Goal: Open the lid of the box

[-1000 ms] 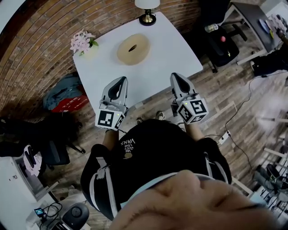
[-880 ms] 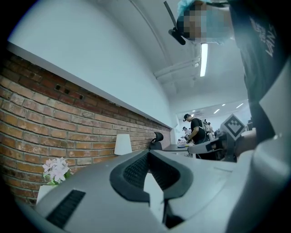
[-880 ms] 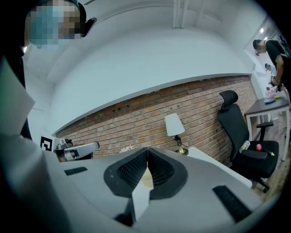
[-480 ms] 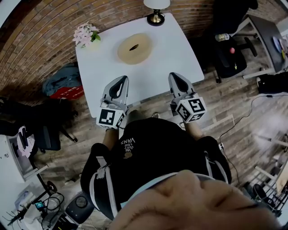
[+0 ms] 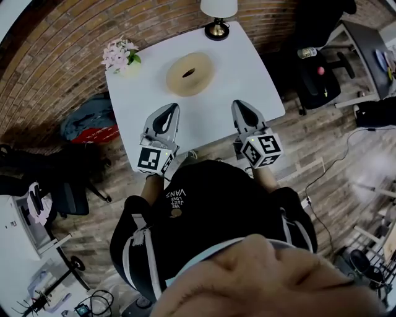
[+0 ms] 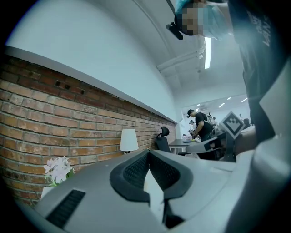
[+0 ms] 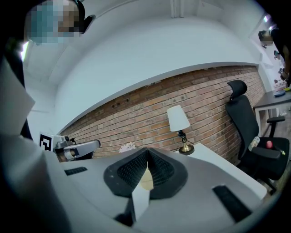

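Both claws were closed, nothing between the jaws. Left claw (image 5: 167, 110) and right claw (image 5: 241, 106) hovered side by side over the near edge of the white bench (image 5: 247, 68), pointing roughly level toward 12 o'clock. Round tan box (image 5: 190, 73) sat mid-bench with its lid on, at 12 o'clock from the gap between the claws, well apart from both. Flowers (image 5: 120, 56) at the box's 10 o'clock, lamp (image 5: 218, 18) at its 1 o'clock on the far edge. Brick wall (image 7: 136, 118) behind the bench
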Action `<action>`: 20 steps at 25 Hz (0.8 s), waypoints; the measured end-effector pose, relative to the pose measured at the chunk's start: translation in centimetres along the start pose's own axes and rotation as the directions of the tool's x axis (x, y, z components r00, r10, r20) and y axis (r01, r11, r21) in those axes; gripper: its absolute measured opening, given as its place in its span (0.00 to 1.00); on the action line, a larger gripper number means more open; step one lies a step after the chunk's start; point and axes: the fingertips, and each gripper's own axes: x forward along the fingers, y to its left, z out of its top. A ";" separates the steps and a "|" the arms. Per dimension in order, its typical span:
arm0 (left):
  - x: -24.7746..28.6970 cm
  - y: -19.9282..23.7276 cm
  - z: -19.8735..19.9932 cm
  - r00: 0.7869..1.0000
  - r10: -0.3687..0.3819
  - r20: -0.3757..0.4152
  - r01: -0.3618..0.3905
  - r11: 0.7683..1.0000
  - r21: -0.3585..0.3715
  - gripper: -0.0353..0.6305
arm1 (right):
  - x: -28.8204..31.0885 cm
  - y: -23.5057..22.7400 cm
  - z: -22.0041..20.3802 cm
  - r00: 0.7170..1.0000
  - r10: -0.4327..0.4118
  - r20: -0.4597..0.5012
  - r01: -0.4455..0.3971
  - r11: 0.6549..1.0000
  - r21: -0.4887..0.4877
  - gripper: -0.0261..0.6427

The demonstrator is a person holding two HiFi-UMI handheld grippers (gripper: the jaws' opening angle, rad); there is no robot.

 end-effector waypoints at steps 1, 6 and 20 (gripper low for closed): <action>0.3 0.4 0.0 1.000 -0.016 -0.001 0.016 1.000 0.004 0.07 | 0.3 0.1 0.0 1.000 -0.012 0.003 0.012 1.000 0.001 0.04; 1.4 2.4 0.0 0.994 -0.111 -0.014 0.112 0.993 0.037 0.07 | 2.0 0.5 -0.1 0.997 -0.078 0.020 0.078 0.997 0.013 0.04; 3.0 5.9 -0.9 0.963 -0.262 -0.056 0.266 0.962 0.068 0.07 | 3.7 0.4 -1.4 0.974 -0.223 0.041 0.222 0.974 0.033 0.04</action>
